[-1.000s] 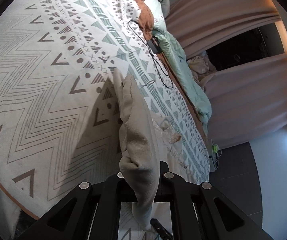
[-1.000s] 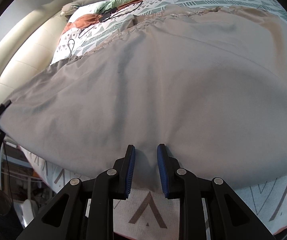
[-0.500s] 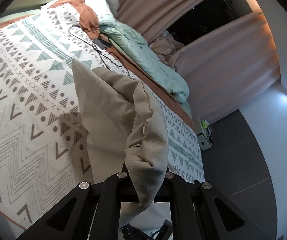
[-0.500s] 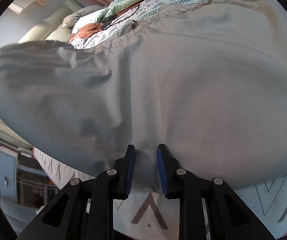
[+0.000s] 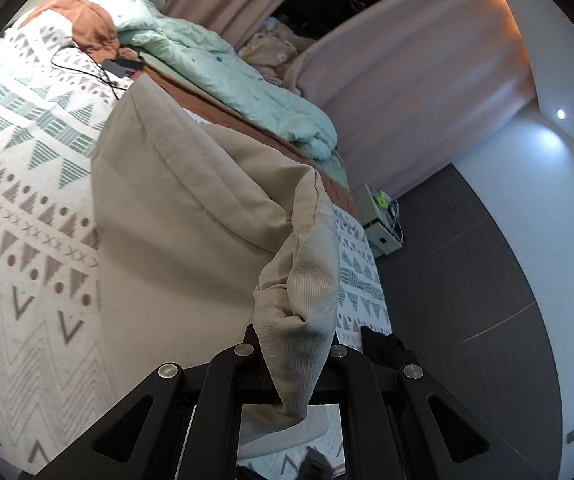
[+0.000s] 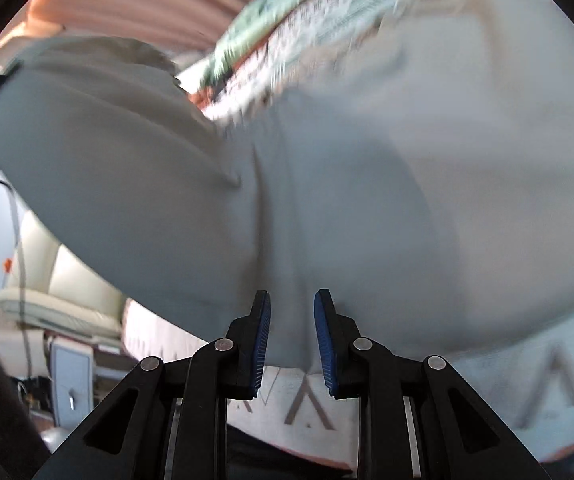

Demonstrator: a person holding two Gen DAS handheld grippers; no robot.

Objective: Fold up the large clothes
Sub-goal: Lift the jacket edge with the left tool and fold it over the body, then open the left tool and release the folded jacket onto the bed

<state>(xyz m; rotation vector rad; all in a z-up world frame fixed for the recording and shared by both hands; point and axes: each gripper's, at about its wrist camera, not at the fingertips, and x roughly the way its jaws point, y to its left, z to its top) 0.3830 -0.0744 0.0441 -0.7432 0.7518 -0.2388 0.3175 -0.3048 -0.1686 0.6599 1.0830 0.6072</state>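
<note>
A corner of the beige garment (image 5: pixel 191 216) is grasped tightly in the left gripper (image 5: pixel 293 354), and from there the cloth is stretched up toward 11 o'clock over the patterned bedspread (image 5: pixel 19 208). In the right wrist view, a fold of the same garment (image 6: pixel 367 184) is clenched between the blue pads (image 6: pixel 261 340) of the right gripper (image 6: pixel 291 338), and the cloth is spread from 9 to 3 o'clock. A mint green quilt (image 5: pixel 243 92) is seen at 12 o'clock on the bed.

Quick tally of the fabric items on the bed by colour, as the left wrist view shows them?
Beige garment: 1
Mint quilt: 1
Rust cloth: 1
Patterned white bedspread: 1
Total: 4
</note>
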